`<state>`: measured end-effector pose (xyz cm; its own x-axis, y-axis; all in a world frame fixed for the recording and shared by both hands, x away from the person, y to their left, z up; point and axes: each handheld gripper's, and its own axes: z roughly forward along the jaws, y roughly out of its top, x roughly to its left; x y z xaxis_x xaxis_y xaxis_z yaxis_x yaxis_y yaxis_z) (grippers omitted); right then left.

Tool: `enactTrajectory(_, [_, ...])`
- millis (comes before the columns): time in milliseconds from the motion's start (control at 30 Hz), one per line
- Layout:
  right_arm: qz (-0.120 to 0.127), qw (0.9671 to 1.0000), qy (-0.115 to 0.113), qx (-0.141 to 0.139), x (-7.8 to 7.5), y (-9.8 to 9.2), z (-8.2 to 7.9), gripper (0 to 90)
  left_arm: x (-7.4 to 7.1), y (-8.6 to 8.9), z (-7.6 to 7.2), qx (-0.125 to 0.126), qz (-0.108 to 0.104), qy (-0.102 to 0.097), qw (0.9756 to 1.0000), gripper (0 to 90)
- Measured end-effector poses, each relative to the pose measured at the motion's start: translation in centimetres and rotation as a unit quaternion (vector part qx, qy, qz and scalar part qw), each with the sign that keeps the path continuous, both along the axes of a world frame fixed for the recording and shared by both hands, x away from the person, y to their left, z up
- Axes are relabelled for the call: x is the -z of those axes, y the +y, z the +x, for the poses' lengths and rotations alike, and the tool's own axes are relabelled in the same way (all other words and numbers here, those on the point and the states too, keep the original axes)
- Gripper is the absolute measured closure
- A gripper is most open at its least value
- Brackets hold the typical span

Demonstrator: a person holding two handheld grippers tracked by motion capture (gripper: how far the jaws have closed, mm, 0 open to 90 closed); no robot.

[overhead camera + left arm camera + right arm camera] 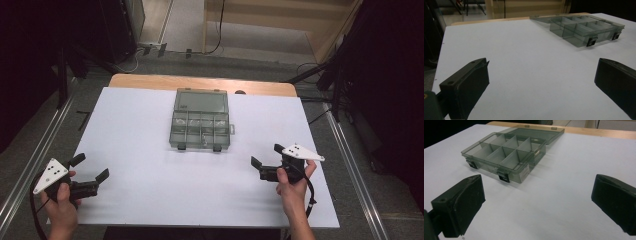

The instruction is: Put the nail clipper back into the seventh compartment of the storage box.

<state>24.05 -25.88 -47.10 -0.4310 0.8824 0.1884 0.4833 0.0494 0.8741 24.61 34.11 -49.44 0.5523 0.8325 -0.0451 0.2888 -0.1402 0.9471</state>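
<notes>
Both hands sit low at the near edge of the table (150,200), and the smoky see-through compartment box (200,131) waits at the middle of the white sheet, well apart from either tool. Its lid (201,101) lies flung back flat behind the tray, and the two dark latches (181,146) face the person.

The left hand-held gripper (91,167) is spread wide, jaws far apart with nothing between them; in the left gripper view the box (586,28) sits off to the upper right. The right hand-held gripper (266,161) is just as wide and just as empty, and in its own view the box (504,155) lies ahead and to the left, dividers plain to see.

Where's the risk? That box looks light and the sheet looks smooth, so a push from one side alone would likely send it skating toward the far edge rather than letting a jaw catch. The thin, clear lid is hard to read against the sheet, and a jaw coming in too low could slip under or jam at the hinge. Swing the lid too fast and the whole tray may tip or hop forward. Whether the compartments hold anything small, I can't tell.
</notes>
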Motion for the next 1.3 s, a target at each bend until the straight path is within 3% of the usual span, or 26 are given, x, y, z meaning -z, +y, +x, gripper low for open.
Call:
enactTrajectory(233, [0.006, 0.9998, -0.017, 0.003, 0.6, -1.5, -1.1, 0.0, 0.0, 0.0, 0.0, -0.001, 0.000, 0.000, 1.0000, 0.0])
enactTrajectory(567, [0.010, 0.9994, -0.019, 0.029, 1.5, -3.5, -2.4, 0.0, 0.0, 0.0, 0.0, -0.001, 0.000, 0.000, 1.0000, 0.0])
enactTrajectory(700, [0.024, 0.9989, -0.031, 0.027, 1.9, -4.4, -3.0, 0.0, 0.0, 0.0, 0.0, -0.001, 0.000, -0.001, 1.0000, 0.0])
enactTrajectory(1167, [0.032, 0.9974, -0.051, 0.041, 3.1, -7.2, -4.3, 0.0, 0.0, 0.0, -0.1, 0.001, 0.000, -0.002, 1.0000, 0.0])
enactTrajectory(1300, [0.046, 0.9962, -0.060, 0.042, 3.3, -8.1, -5.1, 0.0, 0.0, 0.0, -0.1, 0.001, -0.001, -0.002, 1.0000, 0.0])
